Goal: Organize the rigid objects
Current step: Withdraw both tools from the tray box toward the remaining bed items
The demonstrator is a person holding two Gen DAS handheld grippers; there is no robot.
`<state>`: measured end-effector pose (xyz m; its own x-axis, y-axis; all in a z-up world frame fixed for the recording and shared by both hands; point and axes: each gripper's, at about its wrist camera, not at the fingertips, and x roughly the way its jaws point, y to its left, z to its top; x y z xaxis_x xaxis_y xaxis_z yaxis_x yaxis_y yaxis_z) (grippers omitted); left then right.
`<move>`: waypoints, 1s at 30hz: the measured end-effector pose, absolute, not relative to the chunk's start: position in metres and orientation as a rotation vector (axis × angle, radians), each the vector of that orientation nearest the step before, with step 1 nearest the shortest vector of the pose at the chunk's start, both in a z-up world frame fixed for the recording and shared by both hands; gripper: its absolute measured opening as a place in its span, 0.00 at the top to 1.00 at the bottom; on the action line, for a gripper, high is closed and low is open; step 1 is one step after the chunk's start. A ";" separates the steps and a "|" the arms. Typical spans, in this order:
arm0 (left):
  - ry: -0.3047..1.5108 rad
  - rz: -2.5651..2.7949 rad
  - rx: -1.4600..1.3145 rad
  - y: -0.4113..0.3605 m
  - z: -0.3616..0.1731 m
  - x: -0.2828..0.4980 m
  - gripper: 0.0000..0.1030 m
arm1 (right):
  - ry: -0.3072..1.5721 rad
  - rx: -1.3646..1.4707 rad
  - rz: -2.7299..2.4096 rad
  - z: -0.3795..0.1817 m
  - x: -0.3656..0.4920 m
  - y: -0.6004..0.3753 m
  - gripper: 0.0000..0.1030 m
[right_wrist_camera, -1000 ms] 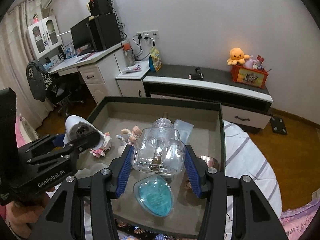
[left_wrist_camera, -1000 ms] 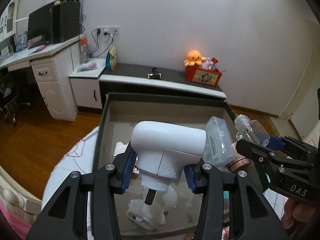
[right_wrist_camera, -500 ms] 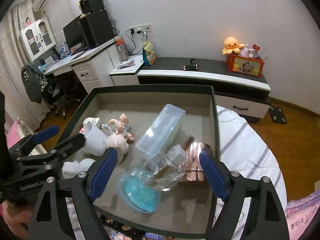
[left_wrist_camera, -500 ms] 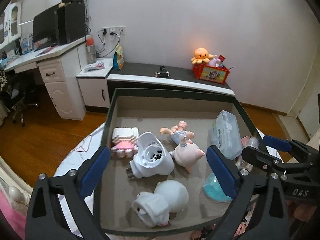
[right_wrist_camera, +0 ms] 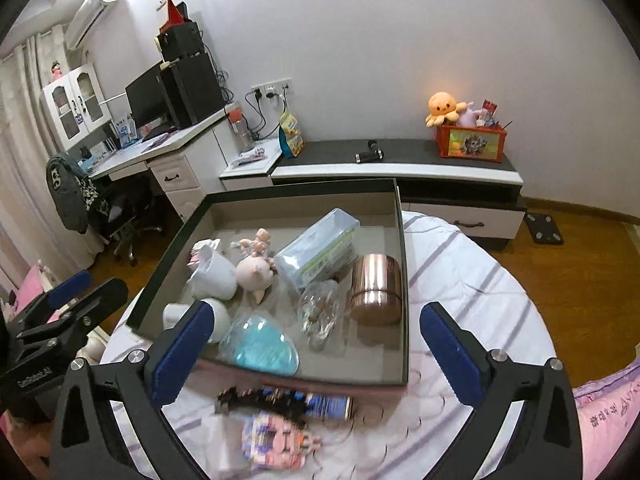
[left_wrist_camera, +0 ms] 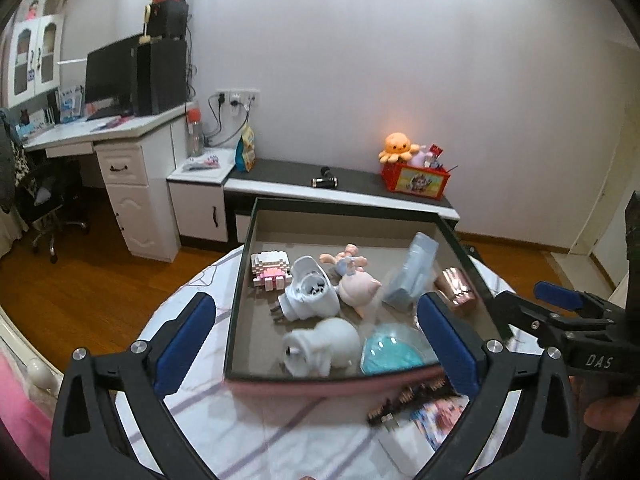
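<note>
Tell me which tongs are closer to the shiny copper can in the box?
Right. The copper can lies on the box's right side, just ahead of the open right tongs. The open left tongs hover nearer the white toys on the other side.

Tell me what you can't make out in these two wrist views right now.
- Items on the bedspread in front of the box: motion-blurred in the right wrist view, partly hidden by the left tool in the left.
- Clear bottle: contents unreadable through glare.
- Blue case: hidden partly behind the left tool's finger.
- Label on the clear plastic box: too small.
</note>
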<state>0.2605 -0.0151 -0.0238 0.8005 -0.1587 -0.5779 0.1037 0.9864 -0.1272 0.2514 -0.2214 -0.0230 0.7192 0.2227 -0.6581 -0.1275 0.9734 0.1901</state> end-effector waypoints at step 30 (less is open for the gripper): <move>0.511 -0.087 -0.095 -0.023 -0.028 0.068 0.00 | 0.544 0.180 0.135 -0.026 0.051 -0.214 0.00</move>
